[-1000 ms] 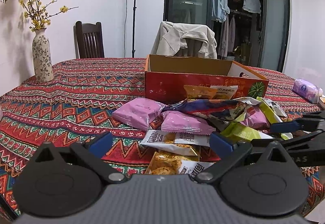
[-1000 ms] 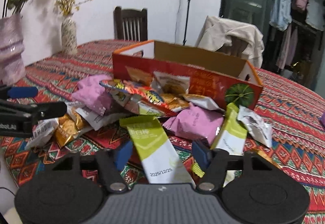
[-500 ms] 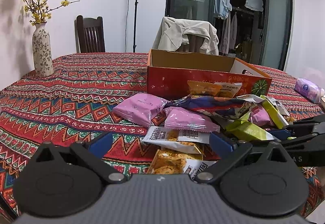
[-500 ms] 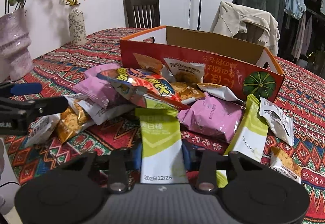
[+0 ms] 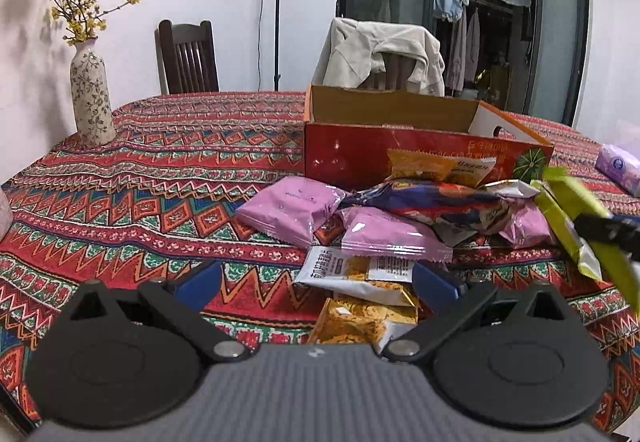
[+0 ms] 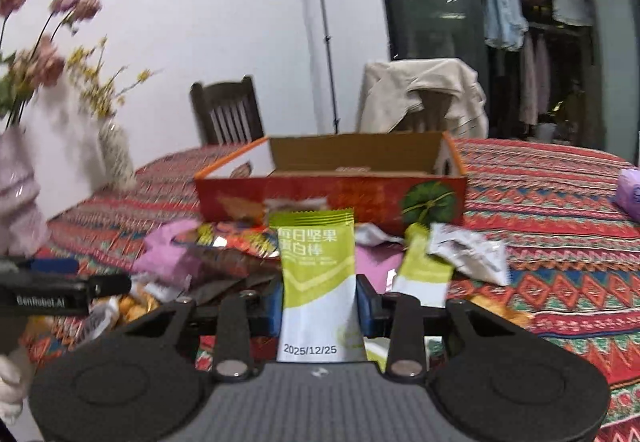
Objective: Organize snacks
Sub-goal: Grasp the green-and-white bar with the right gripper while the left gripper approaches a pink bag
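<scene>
My right gripper (image 6: 318,304) is shut on a green and white bar wrapper (image 6: 316,266), lifted off the pile and held upright in front of the open red cardboard box (image 6: 332,197). From the left wrist view the same green wrapper (image 5: 576,201) hangs at the far right, pinched by the right gripper (image 5: 608,230). My left gripper (image 5: 316,280) stands open and low over a white and orange snack packet (image 5: 352,274). Pink packets (image 5: 292,205) and a dark colourful bag (image 5: 432,201) lie in the pile in front of the box (image 5: 352,157).
A patterned red tablecloth (image 5: 160,201) covers the table. A flowered vase (image 5: 90,97) stands at the back left. A second green bar (image 6: 420,270) and a silver packet (image 6: 468,254) lie right of the pile. A purple tissue pack (image 5: 618,171) sits far right. Chairs stand behind the table.
The right gripper's jaws closed on the green bar, then lifted it off the pile and swung to face the box. The left gripper stayed open and tilted up slightly.
</scene>
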`<state>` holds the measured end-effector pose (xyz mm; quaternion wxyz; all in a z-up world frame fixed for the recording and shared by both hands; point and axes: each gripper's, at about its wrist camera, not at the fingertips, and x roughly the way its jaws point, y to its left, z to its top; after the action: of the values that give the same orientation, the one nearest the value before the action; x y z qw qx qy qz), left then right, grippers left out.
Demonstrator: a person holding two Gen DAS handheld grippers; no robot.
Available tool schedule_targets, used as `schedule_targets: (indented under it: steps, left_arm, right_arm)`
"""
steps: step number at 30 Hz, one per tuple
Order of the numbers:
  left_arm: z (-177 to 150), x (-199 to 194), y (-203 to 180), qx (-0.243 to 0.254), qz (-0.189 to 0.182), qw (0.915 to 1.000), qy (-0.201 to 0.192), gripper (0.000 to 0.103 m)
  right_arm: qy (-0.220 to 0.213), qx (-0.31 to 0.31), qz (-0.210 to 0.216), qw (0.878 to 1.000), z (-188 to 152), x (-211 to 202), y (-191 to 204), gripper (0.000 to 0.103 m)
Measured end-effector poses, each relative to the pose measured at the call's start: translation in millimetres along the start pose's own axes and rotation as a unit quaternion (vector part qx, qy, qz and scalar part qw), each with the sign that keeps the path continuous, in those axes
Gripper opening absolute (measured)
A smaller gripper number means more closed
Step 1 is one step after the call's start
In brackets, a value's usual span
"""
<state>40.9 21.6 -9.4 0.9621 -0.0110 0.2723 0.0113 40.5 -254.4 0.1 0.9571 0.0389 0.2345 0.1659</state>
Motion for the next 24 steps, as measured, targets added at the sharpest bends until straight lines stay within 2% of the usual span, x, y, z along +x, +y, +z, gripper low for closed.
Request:
schedule_targets:
  steps: [10, 13, 22, 24]
  left_arm:
    - [19.0, 19.9, -23.3, 0.037, -0.011, 0.9991, 0.020, 0.103]
    - [29.7, 31.9, -33.1, 0.053, -0.008, 0.9979, 0.037, 0.103]
    - [44.6, 67.4, -48.5, 0.058, 0.006, 0.9943, 0.089, 0.103]
    - [44.9, 74.6, -47.3, 0.047, 0.008, 0.9936, 0.102, 0.095]
  right_arm:
    - [-0.006, 0.008, -0.008, 1.000, -0.6, 1.4, -6.2, 0.034]
    - [-0.005, 0.011, -0.012, 1.000, 1.0, 5.5, -7.5, 0.034]
    - [-0.009, 0.024, -0.019, 0.999, 7.0, 17.6, -13.4, 0.035]
    - [-0.010, 0.023, -0.018, 1.000, 7.2, 19.0, -13.0, 0.035]
